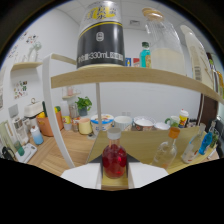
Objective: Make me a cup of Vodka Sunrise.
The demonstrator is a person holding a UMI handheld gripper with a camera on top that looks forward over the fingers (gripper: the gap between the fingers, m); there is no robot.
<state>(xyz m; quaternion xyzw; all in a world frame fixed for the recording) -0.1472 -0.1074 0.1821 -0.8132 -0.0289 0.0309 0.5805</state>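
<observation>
Holding the gripper [114,176] level, I see the red bottle [114,160] standing between its white fingers [80,176], with the can [100,37] at 12 o'clock up on the shelf [125,75] and a clear bottle [167,150] at 2 o'clock. I cannot tell whether the fingers press on the red bottle. I judge this the syrup-fetching step, and next I must confirm a firm grip before lifting straight up.

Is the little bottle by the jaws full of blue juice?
No, the small bottle standing between the white jaws of the gripper holds red liquid, and its cap is pale.
</observation>
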